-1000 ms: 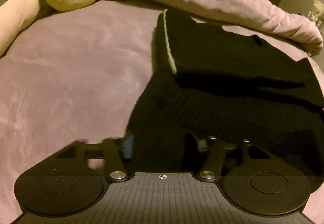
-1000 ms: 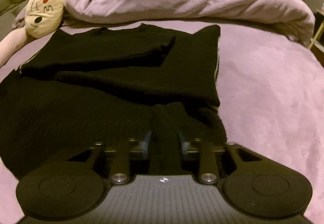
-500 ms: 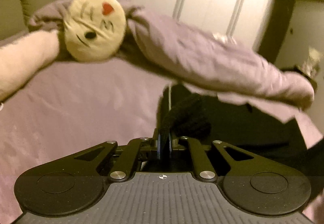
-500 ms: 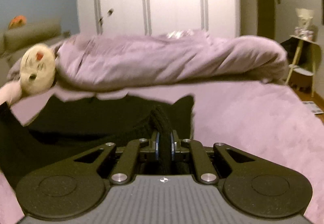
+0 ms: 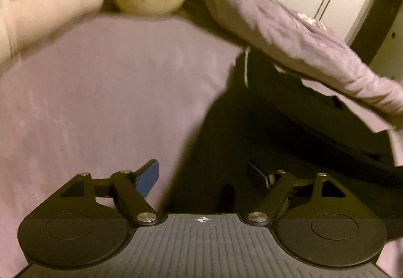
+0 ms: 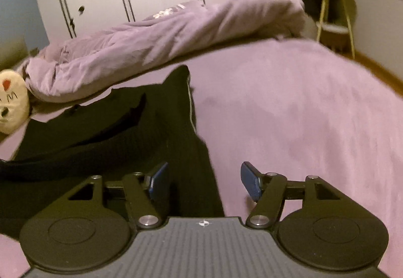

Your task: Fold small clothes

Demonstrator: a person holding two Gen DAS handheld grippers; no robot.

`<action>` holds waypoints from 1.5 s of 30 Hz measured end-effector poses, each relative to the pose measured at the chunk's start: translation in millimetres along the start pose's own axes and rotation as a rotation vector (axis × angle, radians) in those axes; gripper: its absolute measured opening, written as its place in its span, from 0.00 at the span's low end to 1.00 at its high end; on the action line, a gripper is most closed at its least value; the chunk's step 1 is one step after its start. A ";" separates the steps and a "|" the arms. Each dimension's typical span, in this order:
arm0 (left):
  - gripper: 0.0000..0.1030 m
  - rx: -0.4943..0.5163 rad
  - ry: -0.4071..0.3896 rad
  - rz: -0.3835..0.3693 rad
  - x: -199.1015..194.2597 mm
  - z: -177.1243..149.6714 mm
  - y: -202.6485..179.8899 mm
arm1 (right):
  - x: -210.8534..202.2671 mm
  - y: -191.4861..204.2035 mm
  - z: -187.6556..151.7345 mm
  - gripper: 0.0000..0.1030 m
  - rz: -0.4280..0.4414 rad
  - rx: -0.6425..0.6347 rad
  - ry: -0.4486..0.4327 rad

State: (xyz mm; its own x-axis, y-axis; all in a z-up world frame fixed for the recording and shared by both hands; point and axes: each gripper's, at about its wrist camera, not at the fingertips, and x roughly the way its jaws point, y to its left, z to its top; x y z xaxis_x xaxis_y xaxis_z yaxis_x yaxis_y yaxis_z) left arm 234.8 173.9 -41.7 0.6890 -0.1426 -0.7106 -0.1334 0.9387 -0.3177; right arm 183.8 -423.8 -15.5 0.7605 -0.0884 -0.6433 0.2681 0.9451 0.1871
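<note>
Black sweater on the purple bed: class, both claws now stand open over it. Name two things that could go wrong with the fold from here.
1. The left claw and right claw have just been opening, pads off the black sweater; the released fold may spring back.
2. The bunched duvet lies close behind the sweater, so another fold toward it could snag.

The garment lies on the bed, left of the bed's bare right half. Beyond it the bunched duvet runs across the far edge, the plush toy at its far-left end.
</note>
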 end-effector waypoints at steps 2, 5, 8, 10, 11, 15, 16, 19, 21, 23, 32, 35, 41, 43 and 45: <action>0.82 -0.056 0.041 -0.050 0.1 -10.7 9.3 | -7.7 -12.7 -16.0 0.62 0.037 0.091 0.035; 0.86 -0.149 0.098 -0.137 6.1 -20.2 22.1 | -7.1 -24.7 -35.8 0.62 0.108 0.217 0.091; 0.86 -0.194 0.111 -0.166 13.3 -18.6 25.4 | -0.2 -33.7 -40.9 0.62 0.157 0.300 0.107; 0.86 -0.244 0.115 -0.177 17.0 -16.8 25.4 | 7.8 -38.5 -37.8 0.63 0.206 0.373 0.119; 0.85 -0.273 0.113 -0.192 19.4 -15.3 25.4 | 13.6 -39.8 -35.5 0.63 0.223 0.408 0.127; 0.55 -0.380 0.118 -0.232 31.2 -14.2 25.4 | 24.8 -42.8 -31.9 0.28 0.266 0.486 0.128; 0.41 -0.395 0.120 -0.233 34.0 -14.7 25.3 | 28.0 -42.5 -31.3 0.22 0.293 0.508 0.133; 0.24 -0.438 0.131 -0.234 44.2 -14.7 29.1 | 32.7 -38.6 -31.1 0.26 0.306 0.523 0.138; 0.27 -0.468 0.138 -0.232 48.9 -14.4 32.9 | 36.6 -36.6 -32.2 0.30 0.301 0.538 0.146; 0.29 -0.484 0.145 -0.220 51.6 -13.9 33.6 | 42.2 -38.1 -34.6 0.32 0.323 0.594 0.158; 0.12 -0.318 0.090 -0.157 21.0 -2.4 7.4 | 36.1 -19.7 -25.8 0.10 0.273 0.483 0.134; 0.11 -0.325 0.053 -0.180 1.4 -6.4 7.7 | 19.9 -16.0 -23.8 0.09 0.265 0.438 0.111; 0.11 -0.328 0.027 -0.204 -27.1 -19.8 12.5 | -5.3 -20.0 -24.5 0.09 0.266 0.404 0.095; 0.11 -0.338 0.037 -0.211 -31.4 -23.8 16.7 | -9.7 -22.5 -25.0 0.09 0.263 0.401 0.099; 0.11 -0.344 0.044 -0.217 -36.1 -26.3 19.0 | -13.5 -25.6 -27.7 0.09 0.268 0.414 0.103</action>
State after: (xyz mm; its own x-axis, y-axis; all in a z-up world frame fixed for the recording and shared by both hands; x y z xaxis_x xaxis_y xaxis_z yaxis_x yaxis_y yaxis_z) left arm 188.7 188.6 -38.6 0.6975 -0.3458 -0.6276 -0.2237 0.7271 -0.6491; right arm 150.3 -438.1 -32.2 0.7781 0.1914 -0.5982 0.2995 0.7241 0.6213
